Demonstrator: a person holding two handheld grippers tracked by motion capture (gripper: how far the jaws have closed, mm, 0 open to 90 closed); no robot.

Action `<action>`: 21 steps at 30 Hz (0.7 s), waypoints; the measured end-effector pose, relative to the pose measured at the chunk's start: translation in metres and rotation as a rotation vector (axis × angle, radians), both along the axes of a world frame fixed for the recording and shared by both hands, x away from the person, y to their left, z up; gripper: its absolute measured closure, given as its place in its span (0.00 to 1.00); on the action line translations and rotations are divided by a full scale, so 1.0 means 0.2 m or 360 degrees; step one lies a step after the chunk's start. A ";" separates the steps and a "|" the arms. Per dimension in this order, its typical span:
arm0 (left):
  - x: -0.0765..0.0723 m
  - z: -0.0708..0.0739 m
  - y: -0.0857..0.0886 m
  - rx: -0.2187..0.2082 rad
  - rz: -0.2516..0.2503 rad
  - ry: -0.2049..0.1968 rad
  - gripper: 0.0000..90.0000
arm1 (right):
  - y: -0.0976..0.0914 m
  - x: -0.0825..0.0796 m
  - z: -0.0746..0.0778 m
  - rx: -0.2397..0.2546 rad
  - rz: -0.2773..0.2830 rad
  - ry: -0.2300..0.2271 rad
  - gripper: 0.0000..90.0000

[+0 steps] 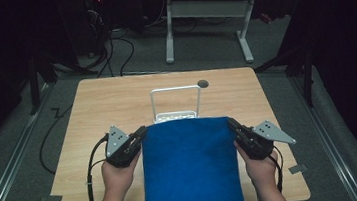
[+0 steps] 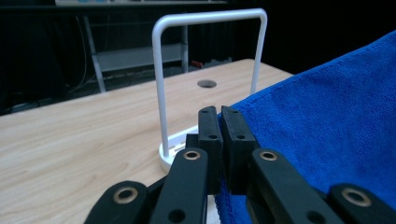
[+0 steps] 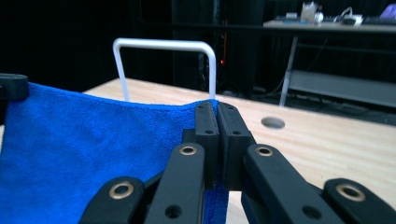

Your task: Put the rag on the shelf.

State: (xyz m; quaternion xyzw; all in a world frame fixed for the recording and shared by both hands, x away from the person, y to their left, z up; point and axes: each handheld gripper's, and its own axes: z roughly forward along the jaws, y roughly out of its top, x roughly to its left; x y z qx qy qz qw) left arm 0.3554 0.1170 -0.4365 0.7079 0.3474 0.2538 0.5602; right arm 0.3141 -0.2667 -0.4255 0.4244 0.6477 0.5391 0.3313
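A blue towel is stretched between my two grippers, its far edge lifted and its near edge with a small white tag lying by the table's front. My left gripper pinches the towel's far left corner, jaws shut on the cloth. On the other side my right gripper is shut on the far right corner. Just behind the raised edge stands a white wire rack with a tall hoop on a flat base. The hoop rises above the towel's edge in the right gripper view.
The wooden table has a round cable hole behind the rack. Black cables trail from both grippers along the forearms. Beyond the table are a white desk frame and cables on a grey floor.
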 end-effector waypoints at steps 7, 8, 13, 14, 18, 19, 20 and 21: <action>-0.02 0.10 0.03 -0.0038 0.0020 -0.0102 0.98 | 0.00 -0.04 0.09 0.0021 -0.0007 -0.0113 0.98; -0.02 0.12 0.03 -0.0038 0.0021 -0.0119 0.98 | 0.00 -0.04 0.11 0.0025 -0.0008 -0.0128 0.98; -0.01 0.23 0.02 -0.0055 0.0032 -0.0206 0.98 | -0.01 -0.04 0.19 0.0034 -0.0013 -0.0205 0.98; -0.01 0.25 0.02 -0.0051 0.0032 -0.0218 0.98 | 0.00 -0.04 0.20 0.0034 -0.0014 -0.0217 0.98; 0.00 0.33 0.01 -0.0046 0.0037 -0.0281 0.98 | 0.00 -0.02 0.24 0.0044 -0.0013 -0.0248 0.98; 0.00 0.34 0.01 -0.0041 0.0039 -0.0289 0.98 | 0.01 -0.02 0.25 0.0041 -0.0017 -0.0258 0.98; 0.01 0.35 0.01 -0.0039 0.0047 -0.0297 0.98 | 0.01 -0.02 0.26 0.0042 -0.0017 -0.0266 0.98; 0.02 0.36 0.01 -0.0039 0.0053 -0.0299 0.98 | 0.01 -0.01 0.28 0.0037 -0.0017 -0.0277 0.98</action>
